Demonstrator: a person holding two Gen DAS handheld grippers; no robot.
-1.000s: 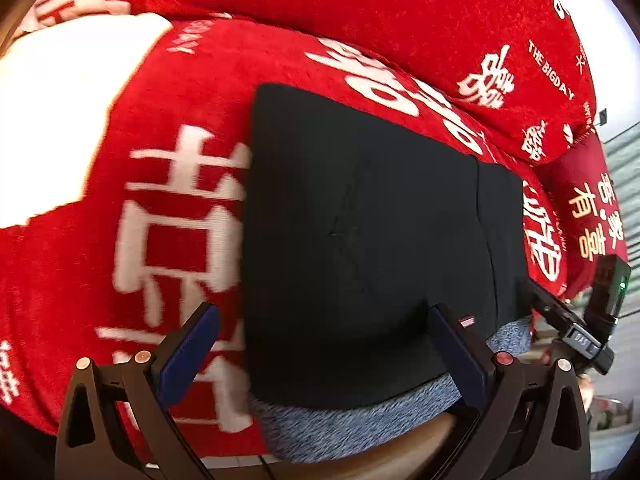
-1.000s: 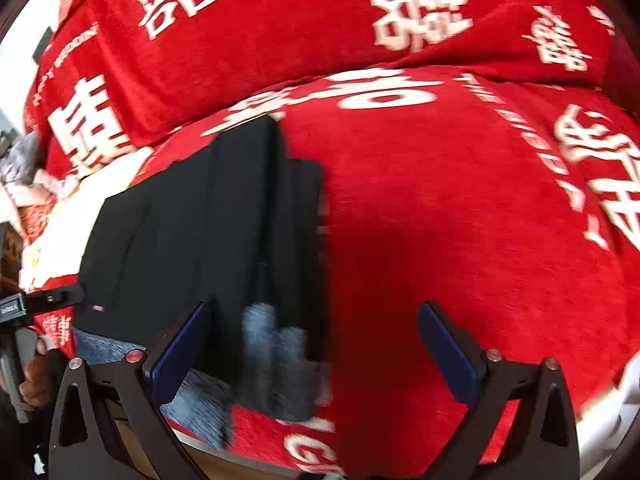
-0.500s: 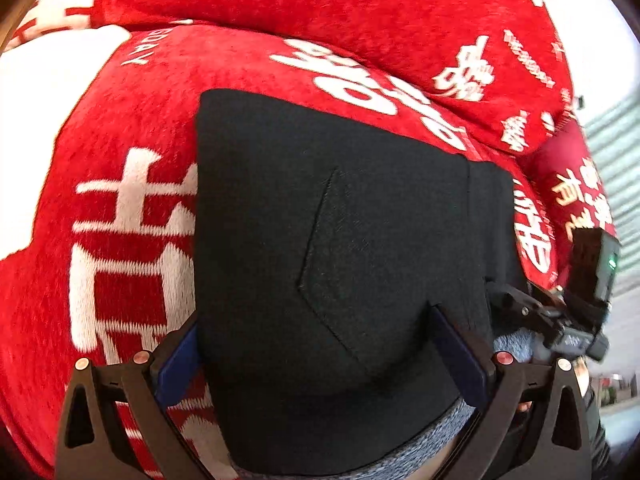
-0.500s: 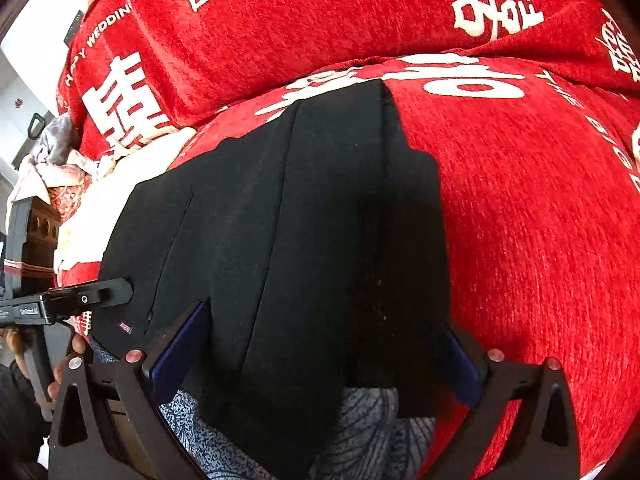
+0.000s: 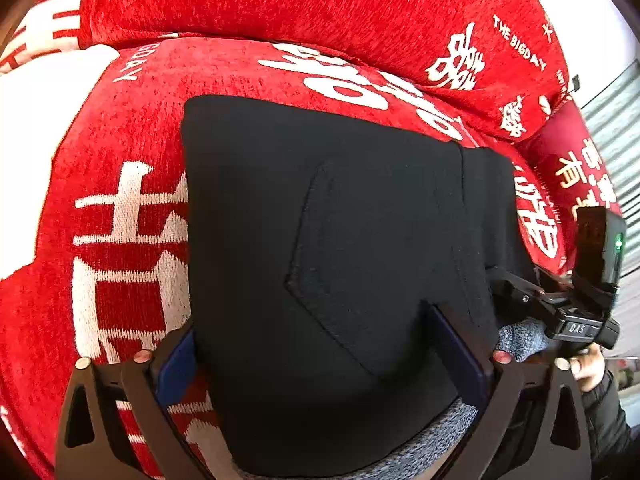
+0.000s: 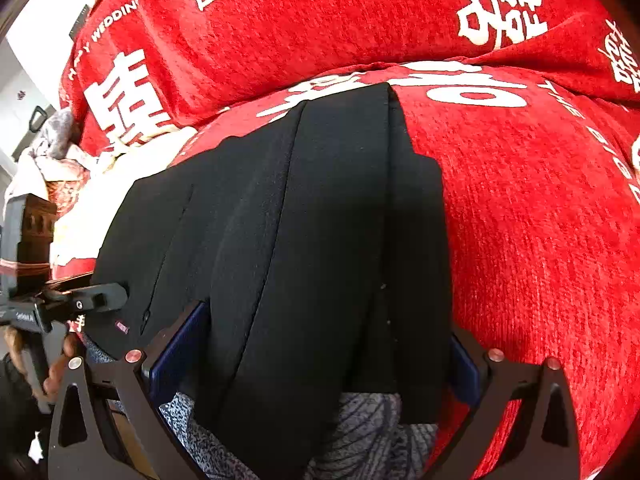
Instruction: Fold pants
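Observation:
Black pants (image 5: 328, 248) lie folded on a red sofa seat, with a grey patterned lining showing at their near edge. My left gripper (image 5: 320, 356) is open, its blue-padded fingers astride the near left part of the pants. My right gripper (image 6: 320, 356) is open, its fingers astride the near right part of the pants (image 6: 320, 240), where several layers stack. The right gripper shows in the left wrist view (image 5: 576, 308), and the left gripper shows in the right wrist view (image 6: 60, 300).
The sofa has a red cover with white characters (image 5: 120, 240) and a red backrest (image 6: 320, 20). A dark red cushion (image 5: 580, 168) sits at the far right. A white patch (image 5: 40, 140) lies left of the pants. Crumpled cloth (image 6: 52, 140) lies at the far left.
Both grippers have moved in toward the pants, from beside them to astride their near edge. Both have stayed open.

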